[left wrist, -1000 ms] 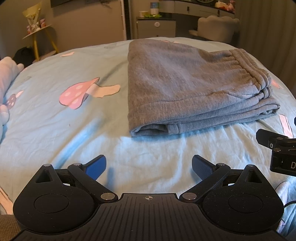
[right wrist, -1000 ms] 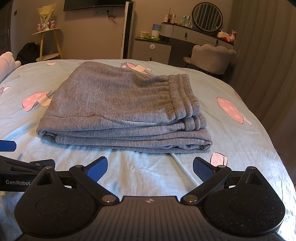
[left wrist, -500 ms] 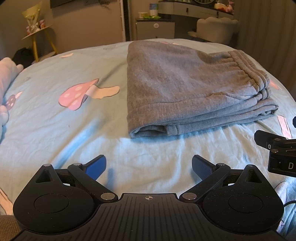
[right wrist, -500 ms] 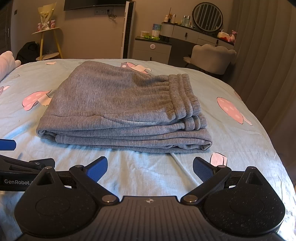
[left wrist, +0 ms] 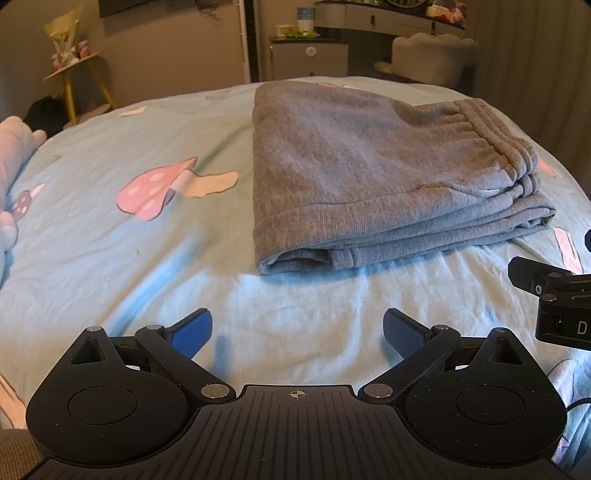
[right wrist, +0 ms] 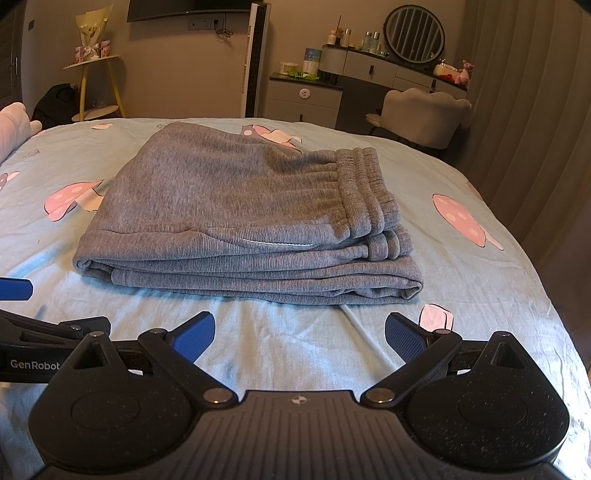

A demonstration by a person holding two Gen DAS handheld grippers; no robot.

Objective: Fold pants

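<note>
1. The grey pants (right wrist: 240,218) are seen folded into a compact stack of several layers, lying flat on the bed (right wrist: 480,280).
2. In the right wrist view the stack is located at 12 o'clock from the right claw (right wrist: 300,334), apart from its fingertips; a strip of bare sheet is seen between them.
3. In the left wrist view the pants (left wrist: 369,166) are placed toward 1 o'clock from the left claw (left wrist: 297,330), likewise clear of it.
4. The elastic waistband (right wrist: 365,192) is observed on the top layer at the stack's 3 o'clock side in the right wrist view; folded edges are presented toward the camera.
5. The left claw is recorded as spread wide, nothing being held between its blue pads (left wrist: 192,328).
6. The right claw is recorded as spread wide as well, with nothing between its pads (right wrist: 404,336).
7. Part of the right claw's body is noted at 3 o'clock in the left wrist view; part of the left claw, with one blue pad, is noted at 9 o'clock in the right wrist view. The two are thus held side by side, near each other.
8. The light blue bed sheet (left wrist: 110,258) is printed with pink mushrooms (left wrist: 155,192) and is mildly creased near the claws.
9. Beyond the bed, a vanity with a round mirror (right wrist: 413,31), a pale chair (right wrist: 424,110) and a yellow-legged side stand (right wrist: 92,81) are noted.
</note>
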